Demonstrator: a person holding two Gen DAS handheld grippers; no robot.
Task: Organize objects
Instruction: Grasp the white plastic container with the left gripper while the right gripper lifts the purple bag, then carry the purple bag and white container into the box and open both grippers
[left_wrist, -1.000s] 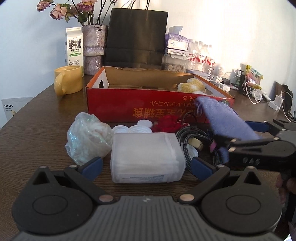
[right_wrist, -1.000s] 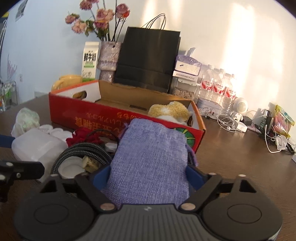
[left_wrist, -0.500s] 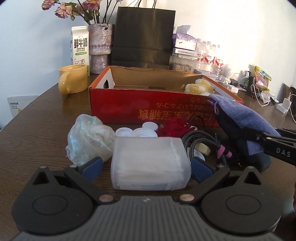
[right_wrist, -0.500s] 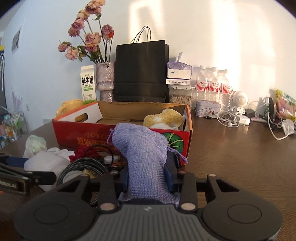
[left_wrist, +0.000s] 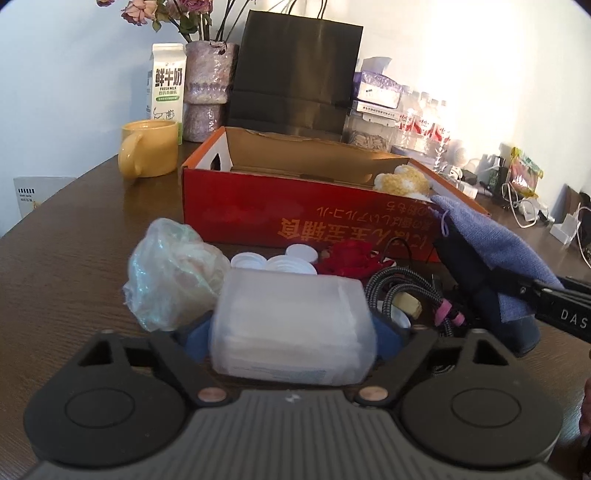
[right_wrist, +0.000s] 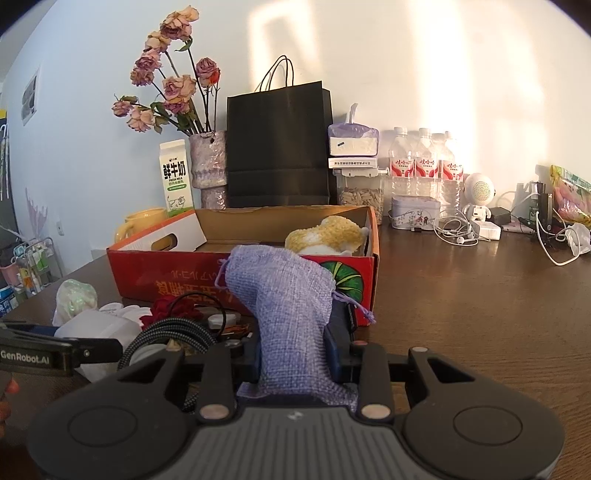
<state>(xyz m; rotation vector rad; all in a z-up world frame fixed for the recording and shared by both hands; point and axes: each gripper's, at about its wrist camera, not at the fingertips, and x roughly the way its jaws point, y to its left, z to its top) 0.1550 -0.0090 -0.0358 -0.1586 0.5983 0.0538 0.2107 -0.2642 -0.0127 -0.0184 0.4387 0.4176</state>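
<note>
A translucent white plastic box (left_wrist: 291, 328) lies on the brown table between the blue pads of my left gripper (left_wrist: 291, 339). The jaws are closing and both pads touch its sides. My right gripper (right_wrist: 295, 354) is shut on a purple woven pouch (right_wrist: 280, 295), which stands up between its fingers just in front of the red cardboard box (right_wrist: 147, 266). In the left wrist view the pouch (left_wrist: 491, 240) and the right gripper (left_wrist: 480, 291) are at the right. The red cardboard box (left_wrist: 295, 206) is open, with a yellow plush toy (left_wrist: 402, 181) in its right end.
A crumpled plastic bag (left_wrist: 170, 266), white caps (left_wrist: 280, 262), a red item (left_wrist: 351, 254) and a coiled braided cable (left_wrist: 399, 288) lie in front of the box. A yellow mug (left_wrist: 147, 151), milk carton (left_wrist: 166, 81), vase, black paper bag (left_wrist: 295, 74), bottles (right_wrist: 424, 166) and chargers line the back.
The right gripper's jaws closed on the purple pouch and turned it upright. The left gripper's jaws came in from wide open to touch the translucent box's sides.
</note>
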